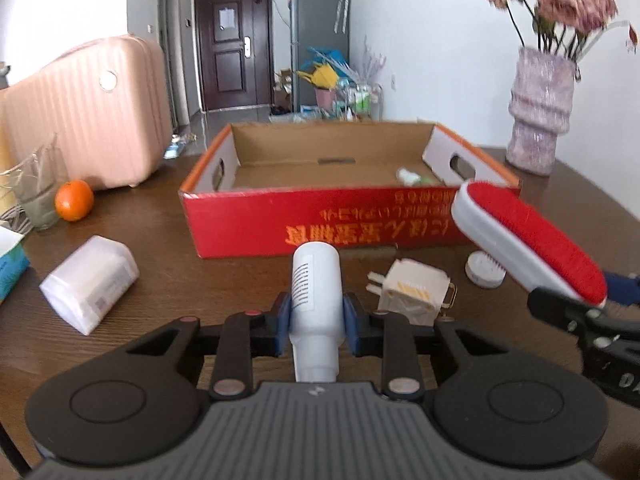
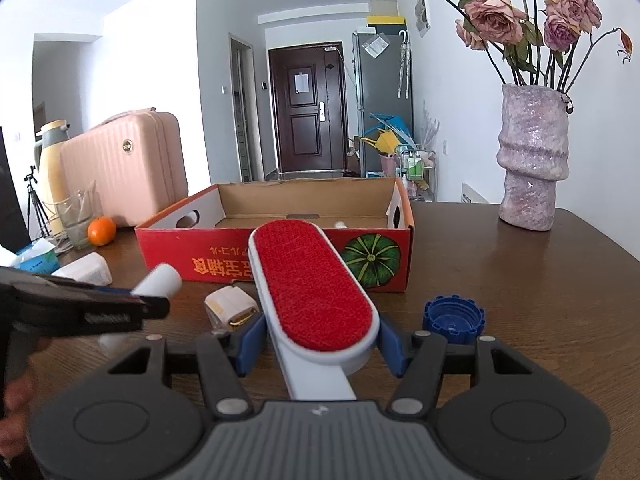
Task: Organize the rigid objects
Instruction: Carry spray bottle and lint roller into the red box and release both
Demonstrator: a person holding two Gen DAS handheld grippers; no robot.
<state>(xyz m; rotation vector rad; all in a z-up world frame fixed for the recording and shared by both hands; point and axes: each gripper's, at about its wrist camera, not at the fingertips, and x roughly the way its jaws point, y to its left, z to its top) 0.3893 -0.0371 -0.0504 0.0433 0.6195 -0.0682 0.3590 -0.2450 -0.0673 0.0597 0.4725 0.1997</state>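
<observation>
My left gripper (image 1: 316,322) is shut on a white bottle (image 1: 314,300) and holds it above the table, pointing at the red cardboard box (image 1: 320,224). My right gripper (image 2: 318,340) is shut on a red and white lint brush (image 2: 312,284), held above the table in front of the box (image 2: 276,256). The brush also shows at the right of the left wrist view (image 1: 528,236). The bottle shows at the left of the right wrist view (image 2: 158,280). A small white item (image 1: 408,176) lies inside the box.
On the brown table (image 2: 520,280) lie a white plug adapter (image 1: 412,292), a white round lid (image 1: 484,270), a blue cap (image 2: 454,318), a white packet (image 1: 90,280), an orange (image 1: 74,200), a glass (image 1: 38,192) and a vase with flowers (image 2: 532,160). A pink suitcase (image 1: 88,112) stands at the left.
</observation>
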